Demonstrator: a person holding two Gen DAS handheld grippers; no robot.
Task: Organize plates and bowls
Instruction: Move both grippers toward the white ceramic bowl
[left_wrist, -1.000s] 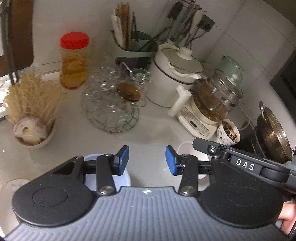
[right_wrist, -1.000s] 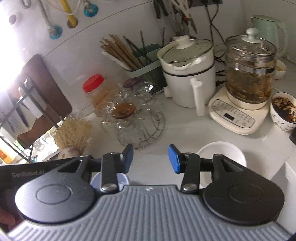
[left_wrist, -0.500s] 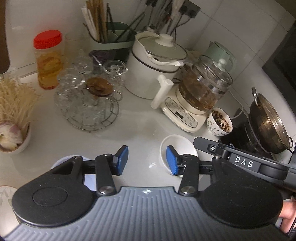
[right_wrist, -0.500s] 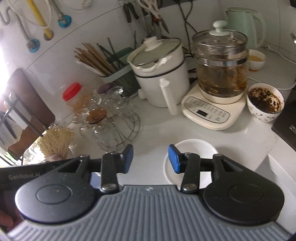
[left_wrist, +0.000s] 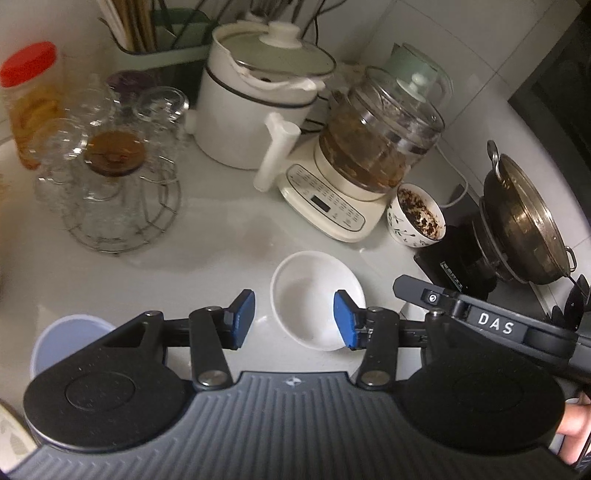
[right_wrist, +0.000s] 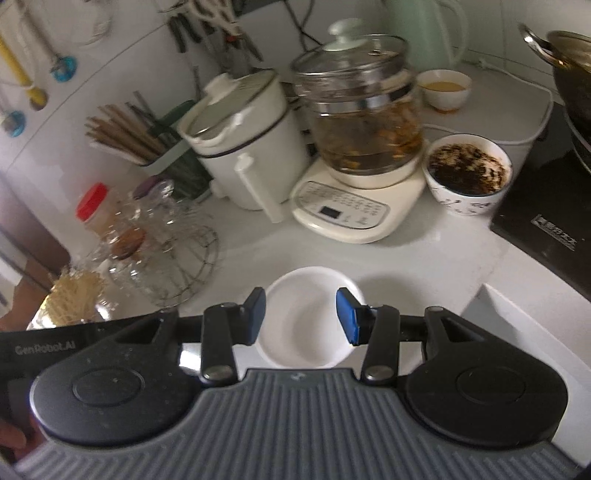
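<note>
A small empty white bowl (left_wrist: 314, 295) (right_wrist: 306, 314) sits on the white counter. In the left wrist view it lies below my left gripper (left_wrist: 294, 319), which is open, its right blue pad over the bowl's right rim. My right gripper (right_wrist: 301, 319) hovers over the same bowl with both pads above its rim; its jaws are opening and grip nothing. A pale blue bowl (left_wrist: 66, 339) stands at the lower left, partly hidden by the left gripper's body. The right gripper's dark body (left_wrist: 487, 325) shows at the right of the left wrist view.
Behind the bowl stand a white lidded pot (left_wrist: 255, 103), a glass kettle on a cream base (right_wrist: 354, 147), a bowl of dark bits (right_wrist: 465, 173) and a wok on a black cooktop (left_wrist: 524, 221). Glass cups on a wire rack (left_wrist: 110, 184) and a red-lidded jar (left_wrist: 29, 96) are at the left.
Both grippers have moved right along the counter and a little lower, so the white bowl now lies between their fingers. The right jaws stand wider than before.
</note>
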